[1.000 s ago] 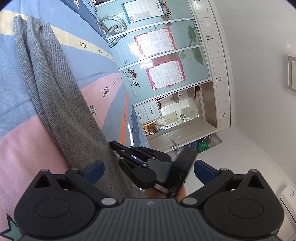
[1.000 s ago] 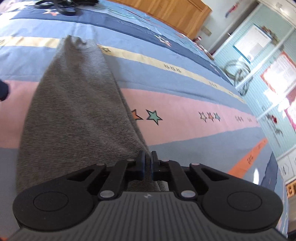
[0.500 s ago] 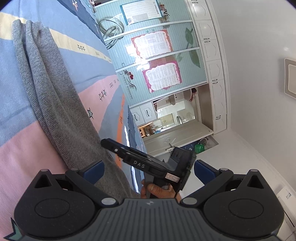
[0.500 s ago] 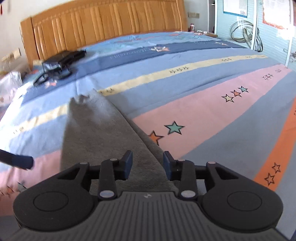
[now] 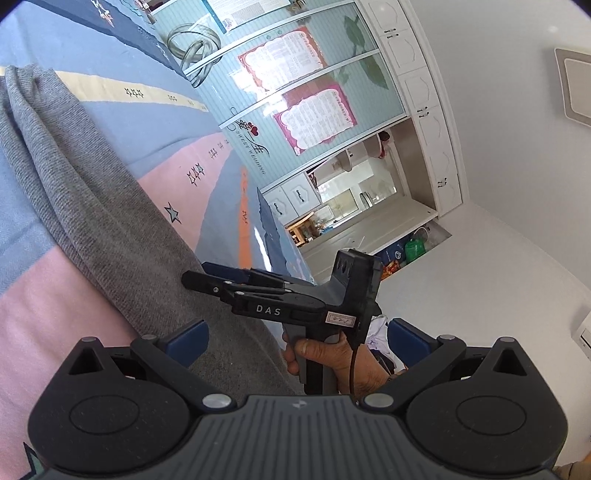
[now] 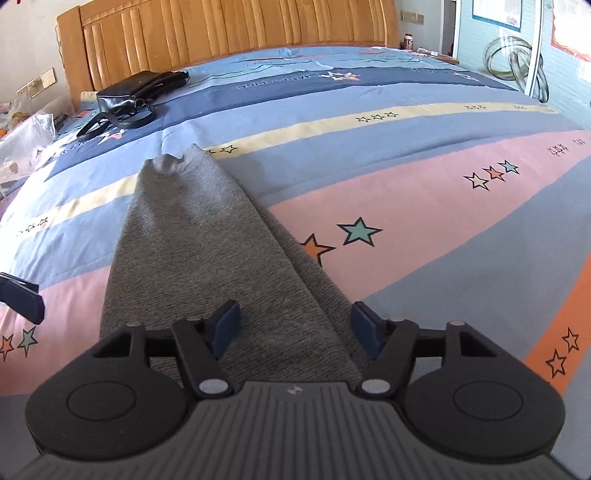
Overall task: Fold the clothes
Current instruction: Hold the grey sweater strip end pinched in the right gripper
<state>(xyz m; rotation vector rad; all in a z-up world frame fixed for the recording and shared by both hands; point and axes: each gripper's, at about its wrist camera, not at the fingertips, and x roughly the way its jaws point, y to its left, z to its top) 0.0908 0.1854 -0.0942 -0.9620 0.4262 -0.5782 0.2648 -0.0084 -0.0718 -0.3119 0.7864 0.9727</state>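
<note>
Grey knit cloth (image 5: 110, 236) lies as a long folded strip on the striped quilt (image 5: 122, 114), seen from the left wrist. The left gripper (image 5: 295, 341) has its blue pads spread wide, one pad over the cloth's near end, nothing pinched between them. Just past the cloth's edge a hand (image 5: 332, 354) holds the right gripper (image 5: 210, 273), whose tips sit over that cloth; from here I cannot tell their spread.

From the right wrist, the cloth (image 6: 192, 236) runs away from the camera toward the wooden headboard (image 6: 229, 33), its far end tapering on the quilt (image 6: 424, 199). The right gripper (image 6: 295, 328) is opening its jaws, pads apart, with cloth under the gap and not pressed. Beyond the cloth, near the headboard, lies a black bag (image 6: 136, 92).
</note>
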